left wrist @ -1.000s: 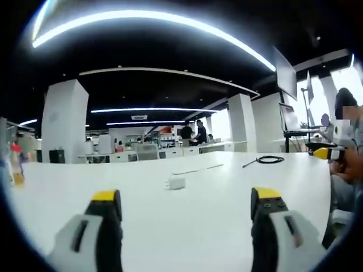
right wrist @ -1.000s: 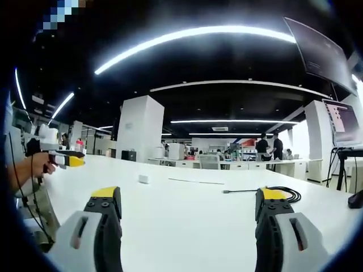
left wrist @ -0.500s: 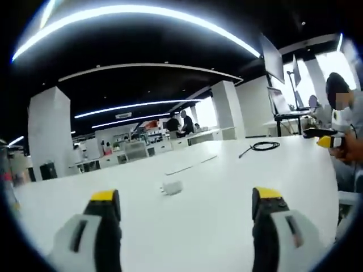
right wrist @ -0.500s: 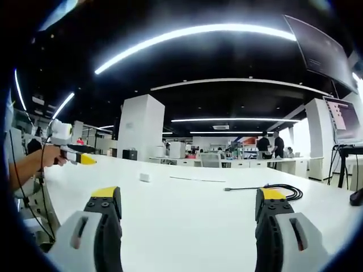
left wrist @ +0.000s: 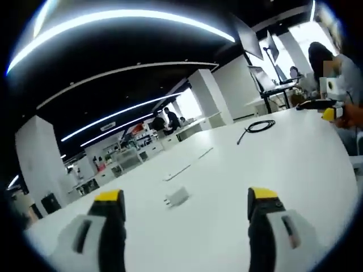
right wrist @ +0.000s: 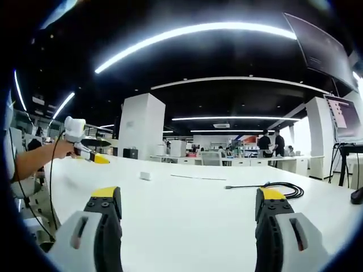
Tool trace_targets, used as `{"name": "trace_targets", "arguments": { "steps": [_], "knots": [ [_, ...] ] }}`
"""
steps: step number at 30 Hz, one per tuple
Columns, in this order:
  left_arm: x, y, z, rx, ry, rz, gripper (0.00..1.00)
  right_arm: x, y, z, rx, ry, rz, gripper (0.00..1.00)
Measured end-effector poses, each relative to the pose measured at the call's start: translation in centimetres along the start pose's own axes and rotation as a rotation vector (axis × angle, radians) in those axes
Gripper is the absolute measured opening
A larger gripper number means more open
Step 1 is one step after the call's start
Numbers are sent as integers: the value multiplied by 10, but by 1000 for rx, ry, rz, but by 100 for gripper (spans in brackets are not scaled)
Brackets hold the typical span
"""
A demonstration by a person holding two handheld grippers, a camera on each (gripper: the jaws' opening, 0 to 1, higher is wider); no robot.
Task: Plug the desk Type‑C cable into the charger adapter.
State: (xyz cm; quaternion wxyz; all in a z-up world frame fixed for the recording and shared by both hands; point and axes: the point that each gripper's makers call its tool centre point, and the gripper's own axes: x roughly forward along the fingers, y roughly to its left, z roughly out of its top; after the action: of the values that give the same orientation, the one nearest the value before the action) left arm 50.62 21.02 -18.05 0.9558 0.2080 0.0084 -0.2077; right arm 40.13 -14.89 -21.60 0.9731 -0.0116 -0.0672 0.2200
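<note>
Closer now, the left gripper [left wrist: 181, 198] is held open-jawed near the light charger adapter [left wrist: 177, 197] mid-desk, while the bendy Type-C cable [right wrist: 266, 187], best pinched behind its plug, is faced by the open-jawed right gripper [right wrist: 187, 198].

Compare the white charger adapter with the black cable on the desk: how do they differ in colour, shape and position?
The charger adapter is white and a compact block; the black cable is dark, thin and partly coiled. In the left gripper view, the adapter lies near, between the left tongs, while the cable lies farther off, toward the right. Both rest on the white desk, apart and unconnected.
</note>
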Motion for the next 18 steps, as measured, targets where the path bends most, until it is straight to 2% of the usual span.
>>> {"name": "trace_targets", "arguments": {
  "steps": [6, 9, 18],
  "knots": [
    [27, 8, -11, 66, 75, -59, 86, 1, 3, -2, 0, 6, 9, 100],
    [42, 15, -10, 78, 59, -80, 85, 2, 4, -2, 2, 7, 12, 100],
    [81, 31, -10, 56, 82, -129, 80, 2, 6, -3, -6, 13, 20, 100]
  ]
}}
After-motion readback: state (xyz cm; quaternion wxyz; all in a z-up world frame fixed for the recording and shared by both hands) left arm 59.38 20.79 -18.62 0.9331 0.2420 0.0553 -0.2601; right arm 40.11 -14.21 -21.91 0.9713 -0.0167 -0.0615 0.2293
